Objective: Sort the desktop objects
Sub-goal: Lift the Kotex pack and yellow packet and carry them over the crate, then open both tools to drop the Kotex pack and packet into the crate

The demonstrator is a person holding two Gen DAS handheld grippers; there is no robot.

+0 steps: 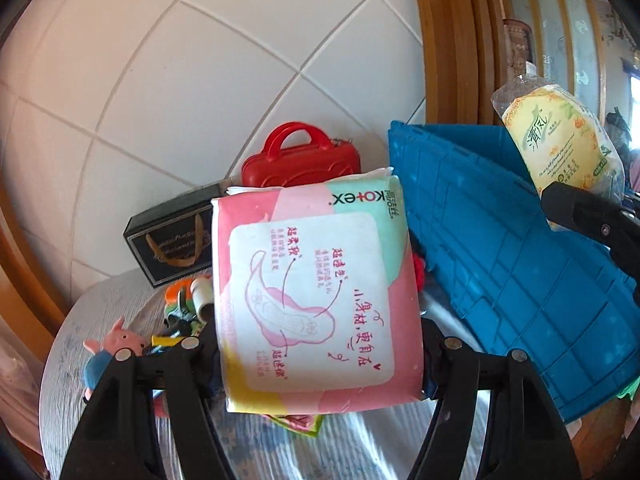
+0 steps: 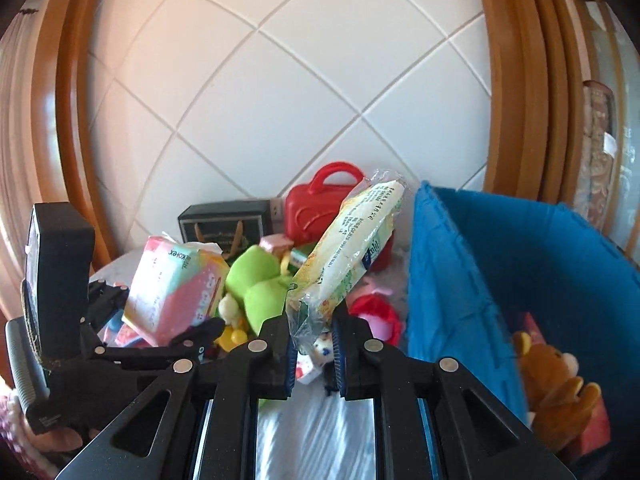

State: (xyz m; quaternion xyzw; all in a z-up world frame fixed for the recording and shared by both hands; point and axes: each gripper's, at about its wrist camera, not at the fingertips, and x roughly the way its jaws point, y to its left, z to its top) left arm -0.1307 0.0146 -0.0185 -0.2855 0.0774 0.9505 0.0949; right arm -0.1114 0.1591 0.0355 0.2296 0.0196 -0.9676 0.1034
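The left gripper is pinching a pink Kotex pack in its jaws while the right gripper is clamping a tissue packet beside the blue bin.

The right claw pinches a yellow-green tissue pack, tilted up to the right. A blue bin at right holds a brown teddy; far left, the left claw holds a pink pack.

Bright daylight, fisheye-warped edges, slight blur
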